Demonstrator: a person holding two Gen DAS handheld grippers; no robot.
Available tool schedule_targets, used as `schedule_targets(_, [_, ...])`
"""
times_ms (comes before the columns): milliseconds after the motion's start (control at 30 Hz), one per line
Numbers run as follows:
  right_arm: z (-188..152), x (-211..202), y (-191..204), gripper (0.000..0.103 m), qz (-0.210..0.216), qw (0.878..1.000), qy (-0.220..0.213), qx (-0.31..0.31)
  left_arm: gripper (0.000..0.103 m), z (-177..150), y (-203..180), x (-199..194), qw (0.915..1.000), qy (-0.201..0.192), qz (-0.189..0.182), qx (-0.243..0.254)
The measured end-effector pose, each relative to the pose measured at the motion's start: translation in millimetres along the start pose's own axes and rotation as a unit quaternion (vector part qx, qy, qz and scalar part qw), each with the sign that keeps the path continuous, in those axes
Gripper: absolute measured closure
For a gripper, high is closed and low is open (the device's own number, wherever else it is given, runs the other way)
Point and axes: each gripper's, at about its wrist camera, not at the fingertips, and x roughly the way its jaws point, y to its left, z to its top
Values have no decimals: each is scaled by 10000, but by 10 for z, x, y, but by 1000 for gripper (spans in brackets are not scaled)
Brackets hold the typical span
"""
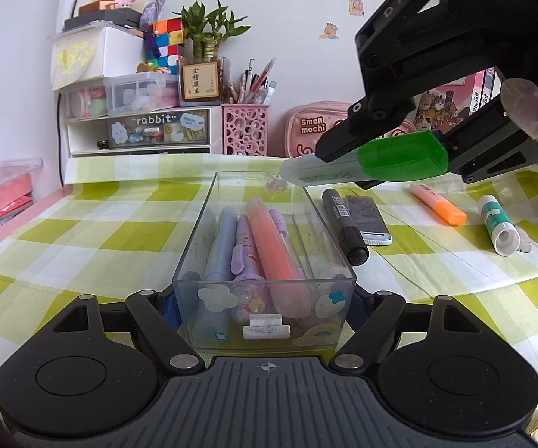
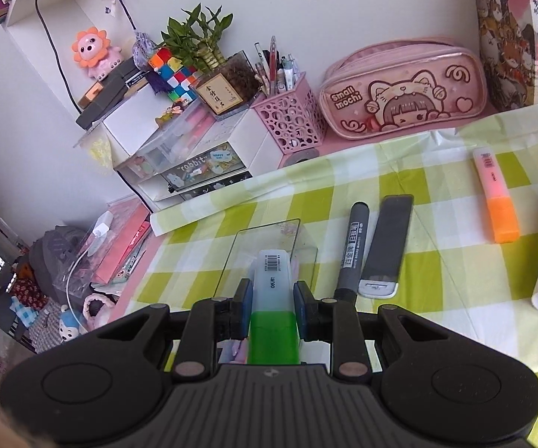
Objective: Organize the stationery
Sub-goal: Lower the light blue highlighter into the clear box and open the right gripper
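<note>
Closest up, the left gripper (image 1: 265, 306) has its jaws clamped on the near end of the clear plastic box (image 1: 265, 261), one finger on each side of it. Box sits on the green checked surface (image 1: 82, 231) and already has stuff lying lengthwise in it: a blue pen (image 1: 218, 246), a purple cartoon pen (image 1: 248, 257) and a fat orange highlighter (image 1: 276, 250).

Right gripper (image 2: 270, 298) is up in the air above the far end of the box, jaws squeezed tight on a green highlighter (image 2: 273, 291), pads on the pale barrel just ahead of the green cap. From the left wrist view the highlighter (image 1: 366, 164) is tilted with the pale end pointing toward the box, not touching it.

Just right of the box on the surface: a black marker (image 1: 345, 224) and right next to it a dark flat case thing (image 1: 367, 218), can't tell what exactly. Further right, well apart from the box, an orange-capped highlighter (image 1: 438, 205) and a glue stick (image 1: 498, 224) lying down.

Back by the wall there's a pink mesh pen holder (image 1: 245, 129), a pink "Small mochi" pencil case (image 2: 403, 91), and white drawers (image 1: 138, 130) with a bamboo plant (image 1: 209, 37) on top.
</note>
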Motion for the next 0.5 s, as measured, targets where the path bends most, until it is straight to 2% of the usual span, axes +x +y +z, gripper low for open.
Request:
schedule_targets(200, [37,150,20,64,0,9997,95,221,28,9,9,8,10000,1,-3,31])
schedule_targets(500, [73,342,115,64,-137,9994,210,228,28,6,7,6,10000,0,-3,30])
